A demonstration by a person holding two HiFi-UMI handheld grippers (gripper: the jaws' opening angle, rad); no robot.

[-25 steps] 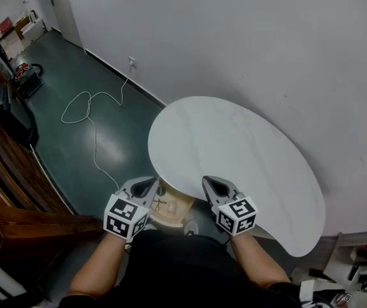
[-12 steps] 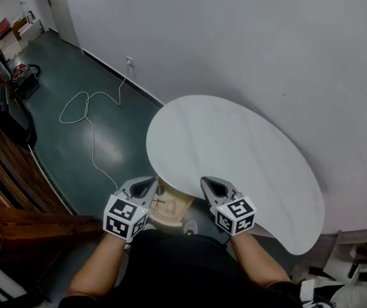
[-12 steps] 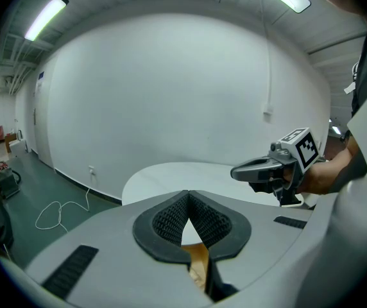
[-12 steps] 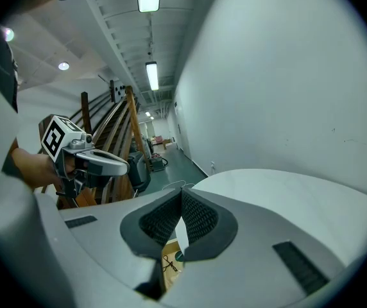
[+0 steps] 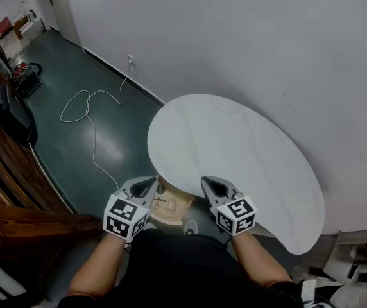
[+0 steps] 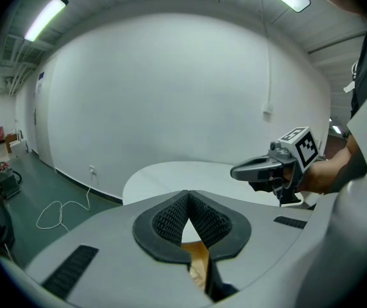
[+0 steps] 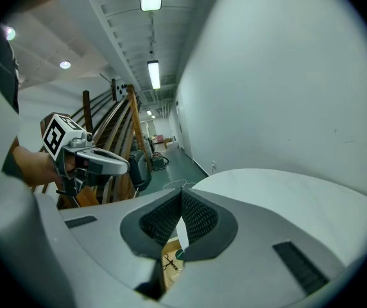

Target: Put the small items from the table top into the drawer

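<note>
Green floor (image 5: 74, 140) and a plain white wall (image 5: 267, 56) fill most of my head view. A loose white cable (image 5: 84, 108) trails across the floor at about 10 o'clock, up to a wall socket (image 5: 131, 61). Brown wooden railing (image 5: 4, 191) runs along the 9 o'clock edge.

Through the centre and down toward 4 o'clock lies the white rounded table (image 5: 235, 153). I am holding both grippers at its near edge, side by side and apart from each other. The left gripper (image 5: 146, 183) sits at about 7 o'clock from the table's centre and the right gripper (image 5: 214, 186) at about 6 o'clock.

Between them, just under the table's rim, the wooden drawer (image 5: 176, 207) stands pulled out. The small items I can make out lie inside it. There is a small green round item (image 5: 161, 189) close to the table edge and a dark wiry item (image 5: 160, 203) just below it (too small for me to name either one).

In the left gripper view the ribbed pads (image 6: 170, 217) meet at their tips with nothing clamped there, so those jaws are together. In the right gripper view the jaws are likewise closed tip to tip, holding nothing, with the drawer showing below them.
</note>
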